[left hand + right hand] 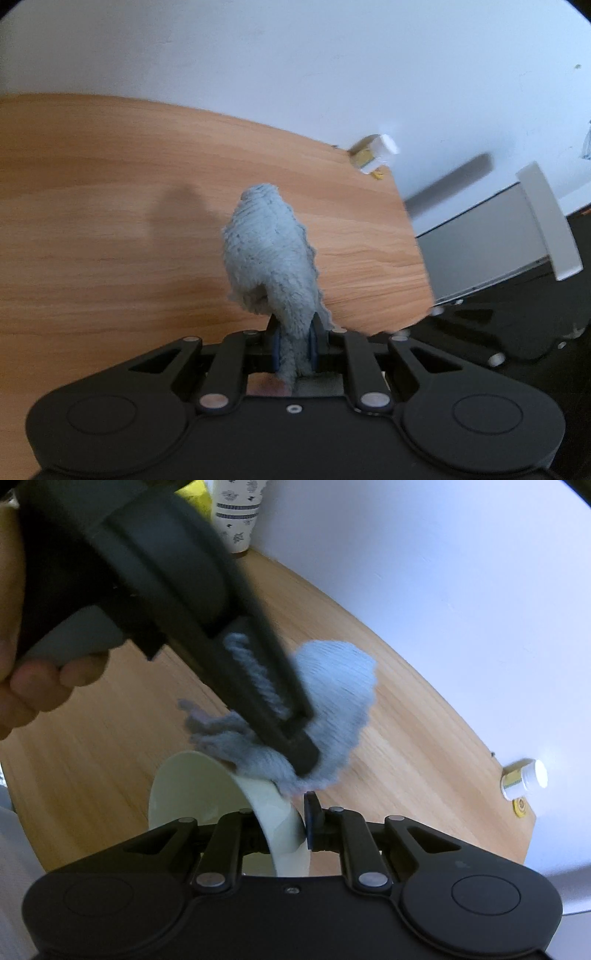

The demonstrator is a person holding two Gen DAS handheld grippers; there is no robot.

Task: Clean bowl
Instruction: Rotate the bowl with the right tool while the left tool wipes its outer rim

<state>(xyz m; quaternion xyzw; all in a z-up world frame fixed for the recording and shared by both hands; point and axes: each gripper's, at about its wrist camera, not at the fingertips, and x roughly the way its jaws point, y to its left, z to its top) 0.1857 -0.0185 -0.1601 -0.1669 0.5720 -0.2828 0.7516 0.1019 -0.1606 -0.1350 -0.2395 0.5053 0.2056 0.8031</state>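
While the right gripper (pixel 291 823) pinches only the bowl (pixel 207 794) wall, the cloth (pixel 332 686) clamped in the left gripper (pixel 294 345) could lever it loose.

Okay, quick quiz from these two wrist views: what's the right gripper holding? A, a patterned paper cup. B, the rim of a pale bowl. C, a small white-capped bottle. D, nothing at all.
B: in the right wrist view the right gripper is clamped on the rim of the pale bowl, while the left gripper holds the blue-grey cloth against the bowl's edge.
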